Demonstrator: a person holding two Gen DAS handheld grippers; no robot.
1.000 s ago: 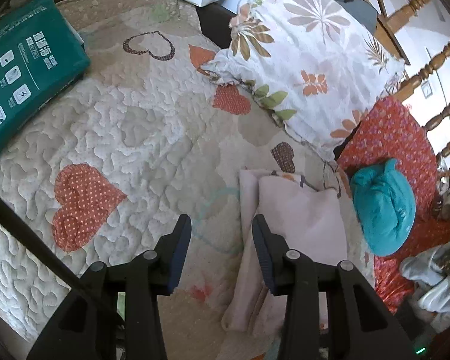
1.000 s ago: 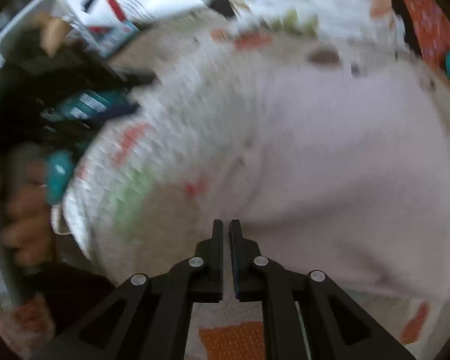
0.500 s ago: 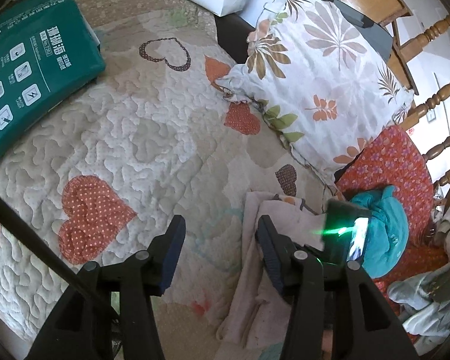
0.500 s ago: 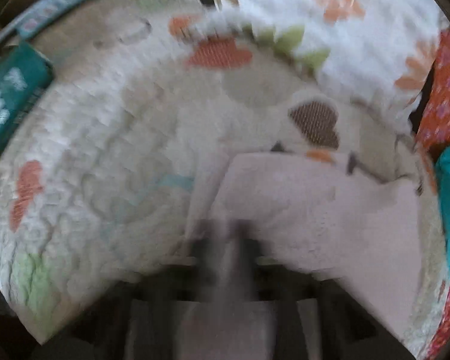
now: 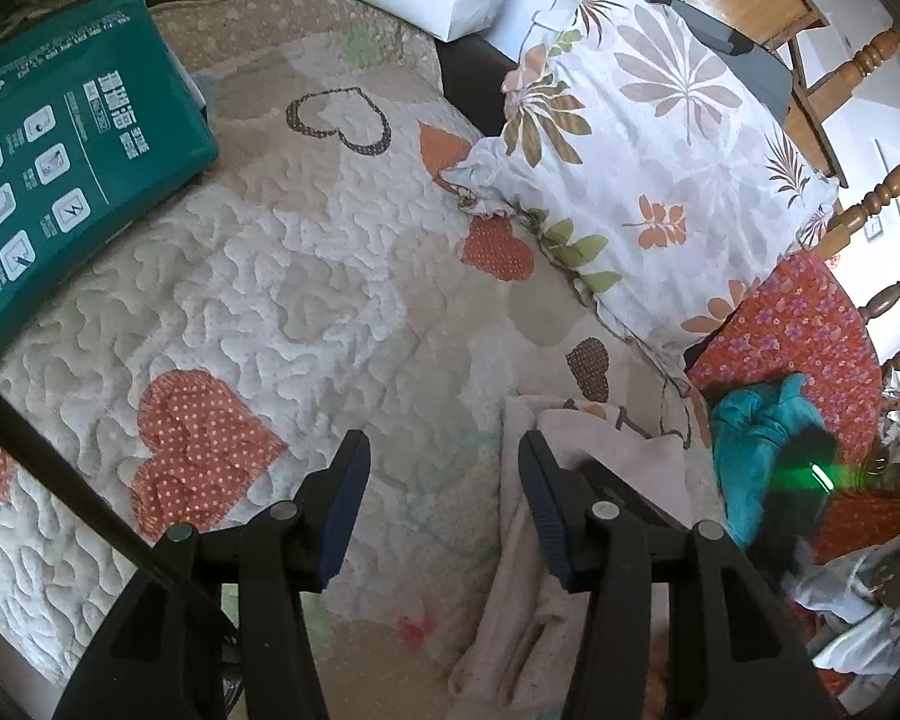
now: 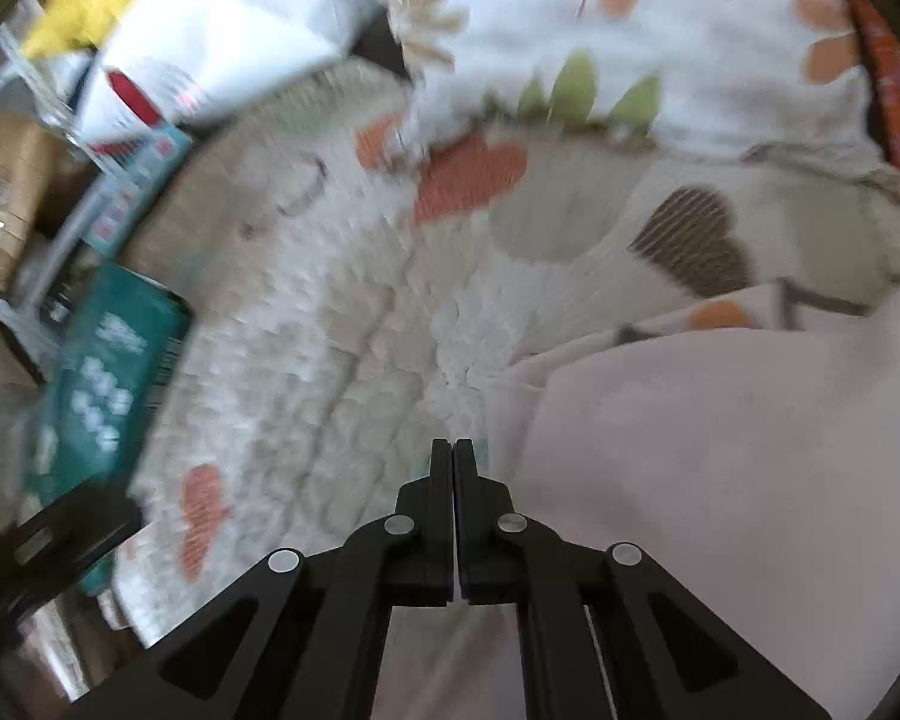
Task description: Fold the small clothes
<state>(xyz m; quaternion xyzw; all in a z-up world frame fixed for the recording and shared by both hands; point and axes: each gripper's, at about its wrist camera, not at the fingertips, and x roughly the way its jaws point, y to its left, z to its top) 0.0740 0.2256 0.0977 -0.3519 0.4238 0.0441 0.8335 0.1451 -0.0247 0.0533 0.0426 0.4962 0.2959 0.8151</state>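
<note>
Quilted heart-patterned bedding (image 5: 306,276) carries the folded pale pink garment (image 5: 618,468) at four o'clock. Left gripper (image 5: 444,474), jaws just widening, holds nothing; right gripper (image 6: 453,456) is clenched empty beside the garment.

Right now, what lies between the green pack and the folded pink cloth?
Only the bare heart quilt lies between the green pack and the pink cloth; nothing else rests there. The left wrist view shows it best.

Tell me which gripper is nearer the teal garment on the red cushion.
Right, as far as the left wrist view shows. The right gripper appears as a dark blur right at the teal garment. The left gripper is open over the quilt, beyond the folded pink cloth.
</note>
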